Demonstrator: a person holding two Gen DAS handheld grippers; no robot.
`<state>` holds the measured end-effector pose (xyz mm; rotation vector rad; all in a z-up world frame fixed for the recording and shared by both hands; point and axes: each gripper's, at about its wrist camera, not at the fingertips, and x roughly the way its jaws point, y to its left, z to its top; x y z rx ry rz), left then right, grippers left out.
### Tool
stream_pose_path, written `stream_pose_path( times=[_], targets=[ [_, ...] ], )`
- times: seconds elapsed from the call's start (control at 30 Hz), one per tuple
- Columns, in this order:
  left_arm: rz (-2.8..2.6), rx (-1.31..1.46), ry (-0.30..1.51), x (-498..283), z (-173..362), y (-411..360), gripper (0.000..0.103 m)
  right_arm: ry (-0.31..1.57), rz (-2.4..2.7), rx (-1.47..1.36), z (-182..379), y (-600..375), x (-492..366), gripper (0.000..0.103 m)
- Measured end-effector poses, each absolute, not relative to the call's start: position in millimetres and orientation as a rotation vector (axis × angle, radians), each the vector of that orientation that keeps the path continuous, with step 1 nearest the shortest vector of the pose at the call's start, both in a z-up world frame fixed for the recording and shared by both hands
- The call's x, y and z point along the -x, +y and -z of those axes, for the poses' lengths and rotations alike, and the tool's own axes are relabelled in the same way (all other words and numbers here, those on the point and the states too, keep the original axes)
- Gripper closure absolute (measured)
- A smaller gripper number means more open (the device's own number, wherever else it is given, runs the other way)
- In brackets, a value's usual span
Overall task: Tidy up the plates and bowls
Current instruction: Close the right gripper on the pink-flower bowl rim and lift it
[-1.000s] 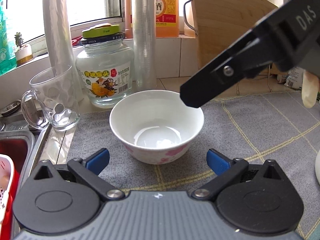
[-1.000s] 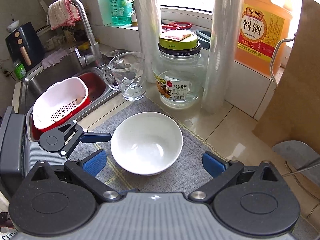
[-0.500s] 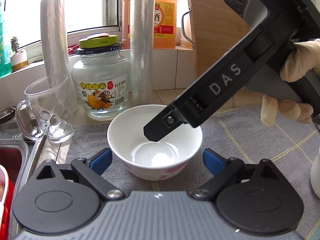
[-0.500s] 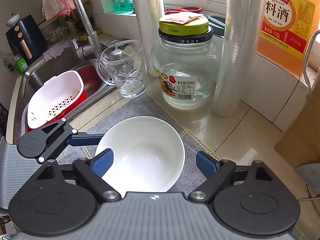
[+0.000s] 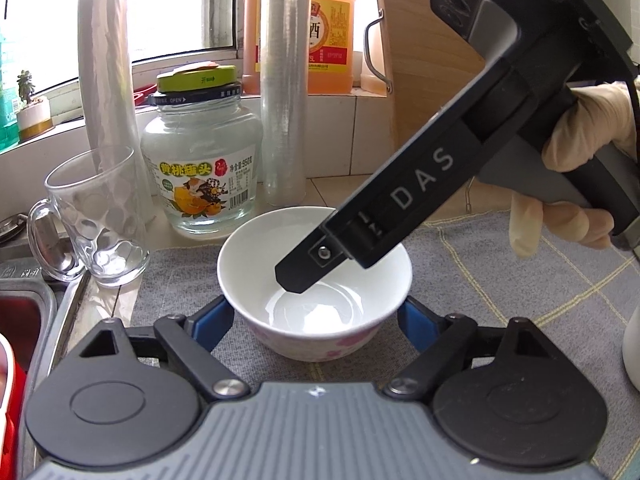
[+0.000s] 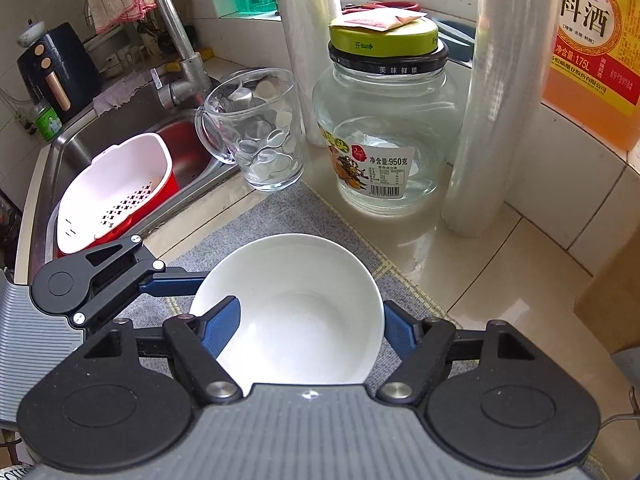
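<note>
A white bowl (image 5: 316,280) with pink flowers on its outside stands on a grey checked mat (image 5: 500,280). My left gripper (image 5: 314,326) is open, with its blue pads on either side of the bowl's base. My right gripper (image 6: 312,326) is open and comes down from the right. Its left finger (image 6: 222,326) is inside the bowl (image 6: 296,312) and its right finger is outside the rim. In the left wrist view one right-gripper finger (image 5: 308,272) reaches into the bowl. The left gripper also shows in the right wrist view at the bowl's left (image 6: 100,280).
Behind the bowl stand a glass mug (image 5: 96,220), a glass jar with a green lid (image 5: 200,160), two rolls of cling film (image 5: 284,92), an orange bottle (image 5: 320,28) and a wooden board (image 5: 424,80). A sink with a white strainer (image 6: 116,192) lies left.
My right gripper has come down and forward, so that its fingers now straddle the bowl's rim. My left gripper has moved closer to the bowl.
</note>
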<state>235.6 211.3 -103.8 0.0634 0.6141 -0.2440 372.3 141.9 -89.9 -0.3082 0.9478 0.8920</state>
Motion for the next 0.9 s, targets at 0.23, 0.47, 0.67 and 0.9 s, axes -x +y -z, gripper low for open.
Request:
stream_pose_path(
  times=[0.23,0.47,0.67,0.9],
  targets=[
    [0.244,-0.079,0.612,-236.0,104.0,210.4,0.015,0.993,-0.905,0.240,89.3,137.4,-381.7,0.022],
    [0.243,-0.087,0.609,-236.2,104.1,210.0,0.014,0.994,-0.900,0.255,89.8,140.3,-379.8,0.022],
    [0.246,-0.092,0.613,-237.8,103.4,210.0,0.014,0.996,-0.896,0.255,90.9,141.4,-379.7,0.022],
    [0.262,-0.114,0.621,-234.8,101.4,208.0,0.014,1.002,-0.894,0.252,88.6,139.9,-376.3,0.022]
  ],
)
